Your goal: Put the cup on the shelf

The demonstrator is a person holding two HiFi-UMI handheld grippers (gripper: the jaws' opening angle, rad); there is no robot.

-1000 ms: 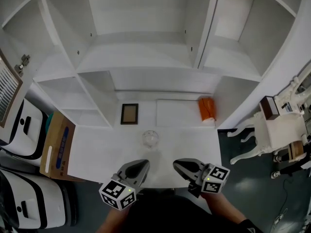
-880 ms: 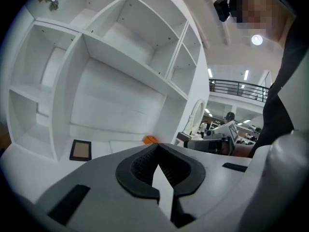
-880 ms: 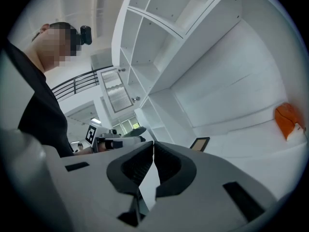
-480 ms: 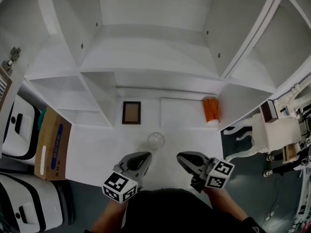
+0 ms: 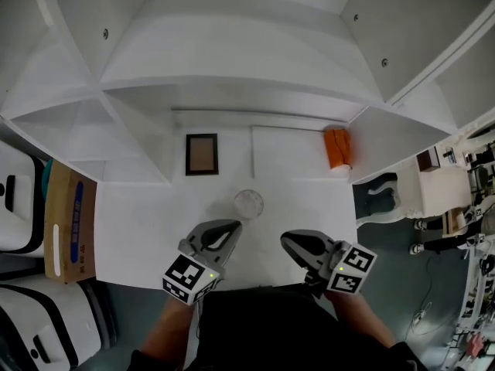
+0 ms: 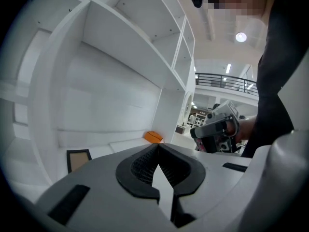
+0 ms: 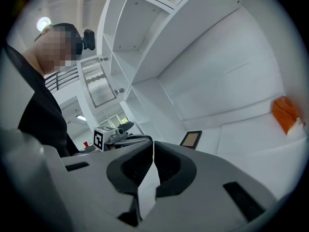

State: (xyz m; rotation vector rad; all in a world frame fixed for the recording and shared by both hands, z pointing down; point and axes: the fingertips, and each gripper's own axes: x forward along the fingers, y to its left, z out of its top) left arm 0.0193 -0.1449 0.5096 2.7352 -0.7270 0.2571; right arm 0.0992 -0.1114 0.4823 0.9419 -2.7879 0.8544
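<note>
A clear glass cup [image 5: 249, 204] stands upright on the white tabletop [image 5: 139, 222], below the white shelf unit [image 5: 232, 60]. My left gripper [image 5: 232, 227] is shut and empty, its tips just short of the cup on the near left. My right gripper [image 5: 287, 242] is also shut and empty, a little further from the cup on the near right. In the left gripper view the jaws [image 6: 158, 147] meet with nothing between them and hide the cup. In the right gripper view the jaws [image 7: 153, 144] also meet, and the cup does not show.
A dark picture frame [image 5: 202, 154] lies flat at the back of the tabletop, and an orange object [image 5: 337, 147] lies at the back right. A cardboard box [image 5: 68, 222] stands left of the table. White furniture [image 5: 445, 199] stands on the dark floor at right.
The head view has tipped further over the table, so the shelves fill more of it. Both grippers have edged toward the cup, the left one more. The cup has not moved.
</note>
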